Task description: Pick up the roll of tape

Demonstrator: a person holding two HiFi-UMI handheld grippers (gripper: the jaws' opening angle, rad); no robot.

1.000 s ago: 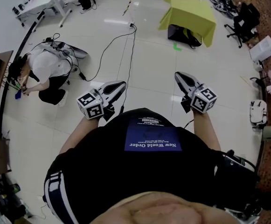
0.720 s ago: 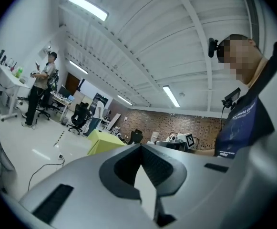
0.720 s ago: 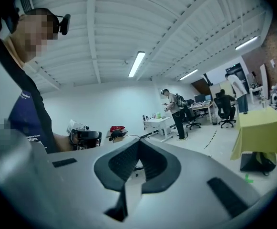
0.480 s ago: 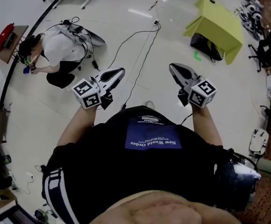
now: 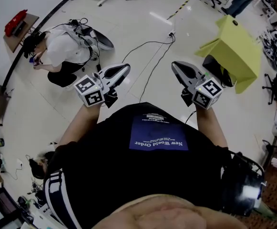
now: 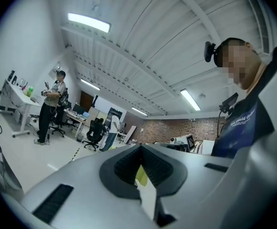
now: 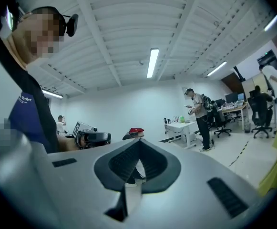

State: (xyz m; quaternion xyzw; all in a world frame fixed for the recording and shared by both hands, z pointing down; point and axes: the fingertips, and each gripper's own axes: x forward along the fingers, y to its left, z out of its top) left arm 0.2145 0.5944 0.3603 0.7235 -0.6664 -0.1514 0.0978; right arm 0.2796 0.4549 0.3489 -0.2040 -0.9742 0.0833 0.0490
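Two grippers, left (image 5: pixel 123 69) and right (image 5: pixel 176 66), are hovering level above the white floor (image 5: pixel 128 20), jaws pressed together, pinching nothing; a person (image 5: pixel 64 49) is crouching nearby.

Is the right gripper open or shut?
Shut. The fingers of the right gripper meet at their tips, with nothing held between them.

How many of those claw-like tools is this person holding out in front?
2. The left gripper is on the left, toward the crouching person; the right gripper is on the right, toward the yellow cloth. No others show.
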